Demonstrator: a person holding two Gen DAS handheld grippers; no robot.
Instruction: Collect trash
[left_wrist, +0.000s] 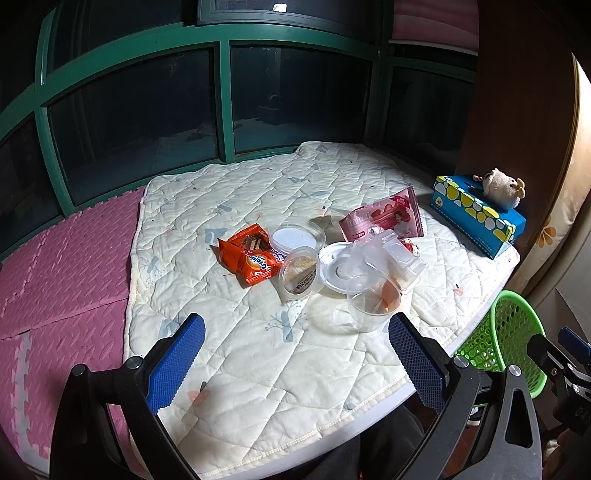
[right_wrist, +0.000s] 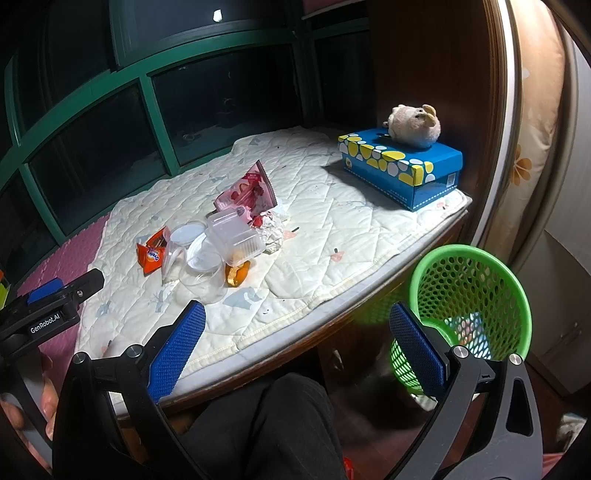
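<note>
From the left wrist view, the left gripper (left_wrist: 295, 363) hangs over the near edge of the quilt (left_wrist: 229, 192), its jaws wide apart and holding nothing. The trash sits in a little pile in the middle of the quilt: an orange wrapper (left_wrist: 251, 258), a round lid (left_wrist: 294, 238), a small tub (left_wrist: 300, 277), a clear cup (left_wrist: 373, 304) with something orange inside, and a pink bag (left_wrist: 384, 218) behind them. The cup is nearest to the jaws. I think it is a good first pick. The cup looks thin, so squeeze it gently at the rim, or it may bend and pop out.

From the right wrist view, the right gripper (right_wrist: 297, 350) is also wide apart and empty. It sits between the quilt's edge and the green basket (right_wrist: 476, 258), which stands on the floor just beside the bed, lower than the quilt. The basket looks like the place for the trash. Carry each piece right over the basket's mouth before letting go. Leave the blue box (right_wrist: 413, 173) and the soft toy (right_wrist: 413, 125) alone; they are well apart from the pile.
</note>
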